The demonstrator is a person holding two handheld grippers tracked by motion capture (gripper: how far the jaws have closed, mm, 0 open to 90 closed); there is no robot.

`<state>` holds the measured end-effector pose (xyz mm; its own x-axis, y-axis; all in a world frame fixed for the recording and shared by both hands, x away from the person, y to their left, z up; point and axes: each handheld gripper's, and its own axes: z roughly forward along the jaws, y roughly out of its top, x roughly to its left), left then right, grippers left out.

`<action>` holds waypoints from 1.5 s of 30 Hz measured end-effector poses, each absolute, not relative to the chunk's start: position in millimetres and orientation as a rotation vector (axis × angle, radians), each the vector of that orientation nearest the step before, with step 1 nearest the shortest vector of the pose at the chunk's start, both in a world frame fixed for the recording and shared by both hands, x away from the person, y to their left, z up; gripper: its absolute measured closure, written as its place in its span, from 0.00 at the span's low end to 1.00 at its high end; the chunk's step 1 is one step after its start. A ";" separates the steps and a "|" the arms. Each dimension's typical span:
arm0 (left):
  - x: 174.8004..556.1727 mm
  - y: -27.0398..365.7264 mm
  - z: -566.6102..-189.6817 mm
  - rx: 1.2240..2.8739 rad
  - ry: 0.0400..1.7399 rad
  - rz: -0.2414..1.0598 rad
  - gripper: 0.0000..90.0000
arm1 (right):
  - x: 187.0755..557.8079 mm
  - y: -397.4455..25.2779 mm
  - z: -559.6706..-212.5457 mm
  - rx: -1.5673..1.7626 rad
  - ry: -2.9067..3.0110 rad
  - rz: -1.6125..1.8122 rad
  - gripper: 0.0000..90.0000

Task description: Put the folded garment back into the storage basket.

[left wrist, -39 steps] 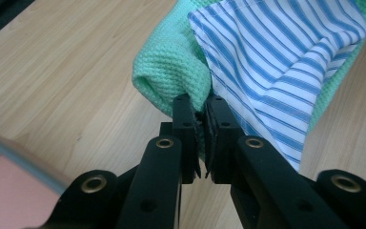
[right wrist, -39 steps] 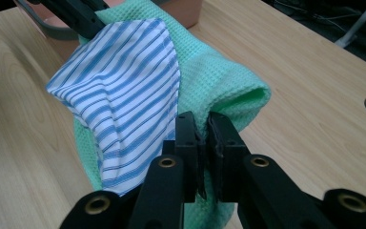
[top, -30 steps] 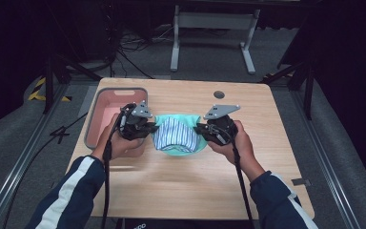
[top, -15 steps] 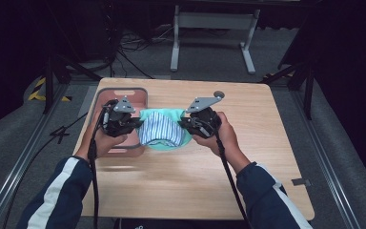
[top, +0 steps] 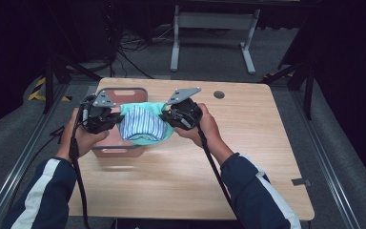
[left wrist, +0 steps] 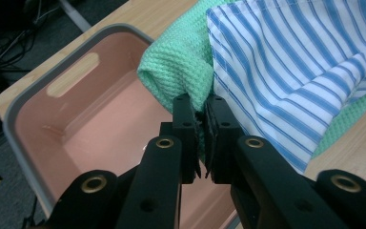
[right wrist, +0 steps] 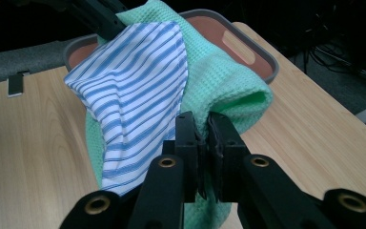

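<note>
Green towel (top: 145,125) with striped cloth (top: 140,125) stretched crosswise, clamped between both tongs.

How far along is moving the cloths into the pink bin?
Done: the left gripper and right gripper are each shut on an edge of the green waffle-weave cloth, lifted with the blue-and-white striped cloth lying on it. In hand: the bundle hangs partly over the pink plastic bin. Left: lowering it inside and letting go.
</note>
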<state>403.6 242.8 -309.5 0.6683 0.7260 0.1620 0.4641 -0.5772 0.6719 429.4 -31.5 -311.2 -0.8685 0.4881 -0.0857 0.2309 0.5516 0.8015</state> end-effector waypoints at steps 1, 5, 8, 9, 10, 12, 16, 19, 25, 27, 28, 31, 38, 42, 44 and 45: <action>402.7 245.2 -309.2 2.279 0.929 0.572 0.94 | 430.5 -27.8 -311.4 0.590 2.494 1.224 0.93; 400.9 256.4 -308.6 2.270 0.961 0.584 0.94 | 433.7 -15.5 -311.6 0.568 2.504 1.237 0.93; 399.9 269.1 -309.1 2.251 0.990 0.596 0.94 | 436.3 -2.1 -313.3 0.553 2.512 1.247 0.93; 399.9 272.3 -309.0 2.248 1.001 0.600 0.94 | 436.8 2.2 -314.0 0.553 2.517 1.250 0.93; 400.4 274.7 -309.4 2.241 1.003 0.598 0.94 | 437.3 5.3 -314.3 0.546 2.519 1.252 0.93; 400.7 277.9 -309.7 2.238 1.018 0.599 0.94 | 437.8 7.7 -314.3 0.543 2.519 1.254 0.93; 404.1 288.3 -312.0 2.235 1.055 0.617 0.94 | 442.5 23.8 -314.2 0.529 2.525 1.245 0.93; 405.3 294.4 -313.7 2.228 1.073 0.624 0.94 | 445.7 33.0 -316.3 0.519 2.531 1.234 0.93; 408.0 306.0 -317.5 2.227 1.108 0.641 0.94 | 453.5 49.4 -323.5 0.507 2.548 1.228 0.93; 409.4 306.7 -319.9 2.243 1.126 0.652 0.94 | 455.9 53.4 -325.3 0.509 2.554 1.220 0.93; 411.1 308.1 -320.8 2.254 1.127 0.648 0.94 | 457.1 55.0 -326.1 0.509 2.559 1.222 0.93; 413.9 310.2 -324.9 2.231 1.141 0.650 0.94 | 461.3 62.7 -332.3 0.512 2.569 1.202 0.93; 423.7 310.5 -341.8 2.228 1.138 0.623 0.93 | 471.4 71.7 -349.7 0.556 2.594 1.176 0.93; 429.1 308.3 -355.2 2.255 1.165 0.617 0.93 | 476.6 74.6 -358.0 0.562 2.614 1.148 0.93; 430.3 308.8 -357.1 2.263 1.163 0.622 0.93 | 477.1 75.3 -359.5 0.562 2.617 1.149 0.93; 430.8 309.0 -358.5 2.271 1.171 0.624 0.93 | 477.7 76.1 -361.5 0.559 2.623 1.149 0.93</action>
